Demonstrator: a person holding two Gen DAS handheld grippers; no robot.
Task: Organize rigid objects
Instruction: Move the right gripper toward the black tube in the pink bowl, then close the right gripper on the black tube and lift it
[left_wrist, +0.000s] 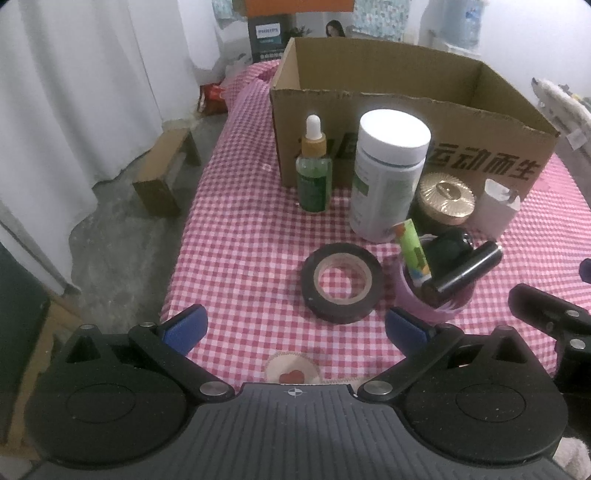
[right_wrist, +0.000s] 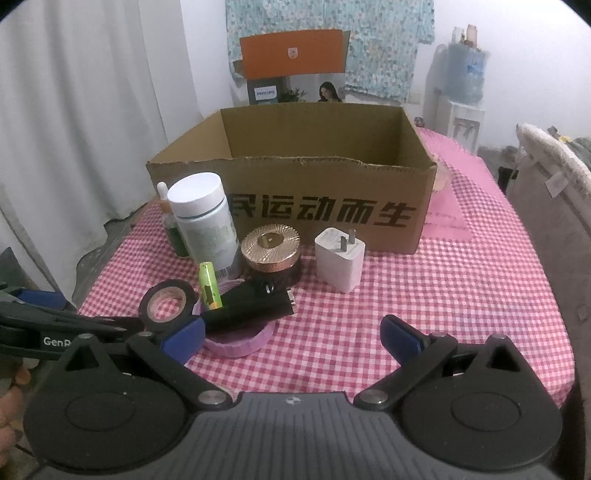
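One open corrugated cardboard box stands on the pink gingham worktop, beyond both sets of jaws. Ahead of it: one white plastic bottle, one green dropper bottle, one white charger, one gold-ribbed round jar. One black tape ring lies just ahead of the left gripper. One pink cup holds a black cylinder and green tube. Right gripper: jaws wide apart, empty, as are the left's.

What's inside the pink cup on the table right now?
The pink cup holds a green battery, a black cylinder lying across its rim, and a dark rounded item behind them. The cup's bottom is covered, so anything beneath them cannot be seen.
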